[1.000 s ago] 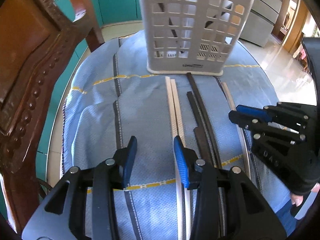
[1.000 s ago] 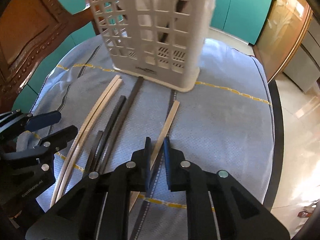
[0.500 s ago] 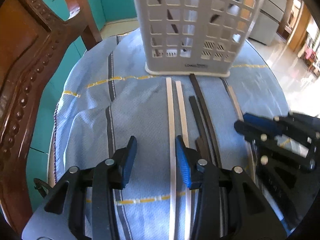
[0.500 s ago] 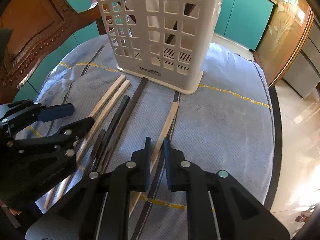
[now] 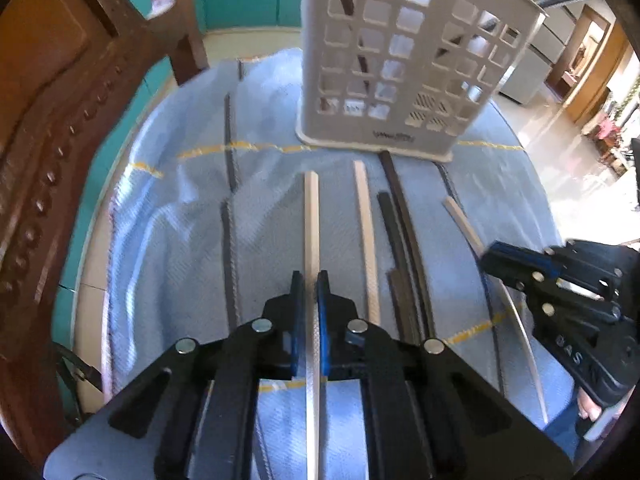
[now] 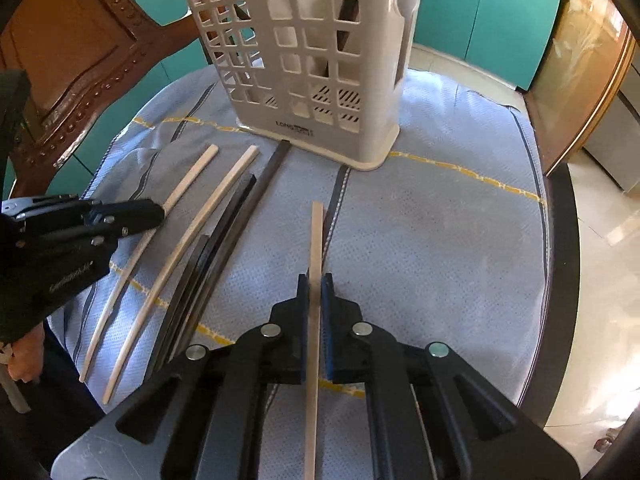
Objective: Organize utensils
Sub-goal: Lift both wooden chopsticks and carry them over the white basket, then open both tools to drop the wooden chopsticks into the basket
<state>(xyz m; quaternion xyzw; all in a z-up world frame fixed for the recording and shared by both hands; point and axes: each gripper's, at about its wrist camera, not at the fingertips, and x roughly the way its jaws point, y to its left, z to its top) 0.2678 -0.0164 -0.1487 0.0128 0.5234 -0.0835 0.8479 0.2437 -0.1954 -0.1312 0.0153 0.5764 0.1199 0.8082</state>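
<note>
Left hand-held gripper (image 5: 311,286): just closed, clamped on a pale flat wooden stick (image 5: 311,216) for lifting.
Right hand-held gripper (image 6: 316,288): clamped on another pale wooden stick (image 6: 317,236).
White slotted plastic basket (image 6: 320,64): upright just beyond, likely their destination.

Pretty bright daylight in both views, coming in from the right, where the floor (image 5: 560,148) blows out into white glare. The cloth (image 6: 440,240) is evenly lit with soft shadows, and the chair (image 5: 48,128) side is darker. Heavy fisheye bending and black corners at the edges, plus some motion blur in the left view.
</note>
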